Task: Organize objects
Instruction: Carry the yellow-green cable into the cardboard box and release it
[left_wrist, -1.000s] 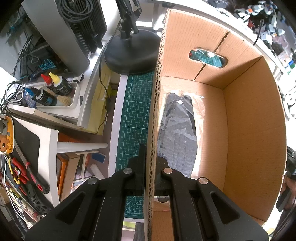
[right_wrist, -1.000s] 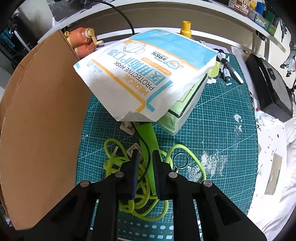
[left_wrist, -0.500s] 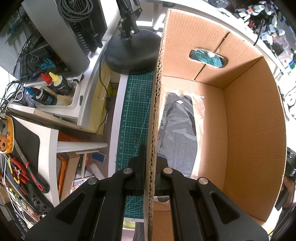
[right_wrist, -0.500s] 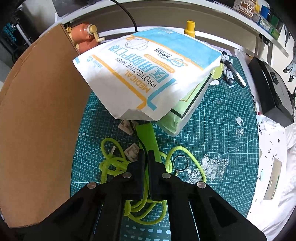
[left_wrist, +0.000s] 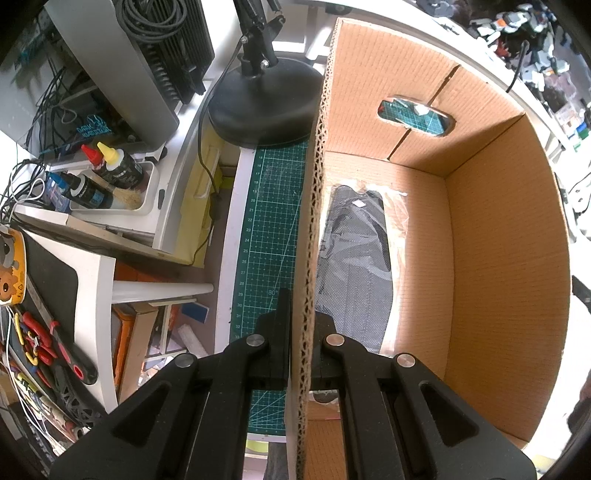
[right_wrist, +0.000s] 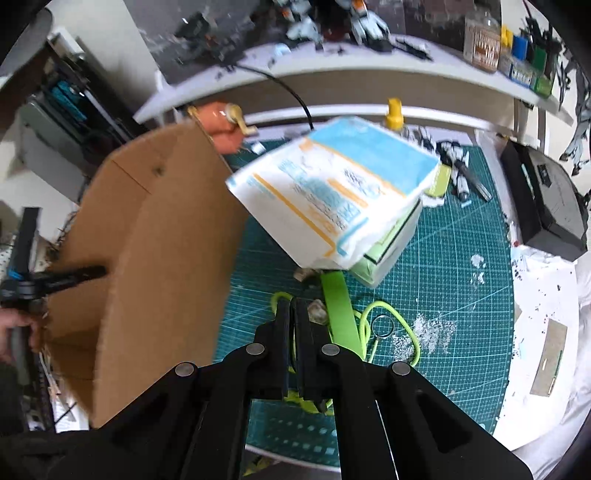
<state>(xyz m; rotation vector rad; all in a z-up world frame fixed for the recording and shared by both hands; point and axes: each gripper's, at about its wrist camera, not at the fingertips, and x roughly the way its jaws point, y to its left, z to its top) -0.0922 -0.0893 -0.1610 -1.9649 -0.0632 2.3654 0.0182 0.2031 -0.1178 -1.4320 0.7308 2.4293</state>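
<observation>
Green mat (right_wrist: 461, 280) under box (left_wrist: 498, 258); box wall clamped by left gripper (left_wrist: 301, 328); beside box, right gripper (right_wrist: 291, 314) closed on cord (right_wrist: 391, 314).

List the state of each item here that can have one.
left gripper: shut on the box wall
cardboard box: open-topped, upright
black mask pack: flat on the box floor
right gripper: shut on the neon cord
neon cord: tangled
mask bag: atop a green pack

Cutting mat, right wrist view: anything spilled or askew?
Yes. White crumbs are scattered on the green cutting mat, right of the neon-green cord. The mask pack sits tilted on a green box, overhanging it.
</observation>
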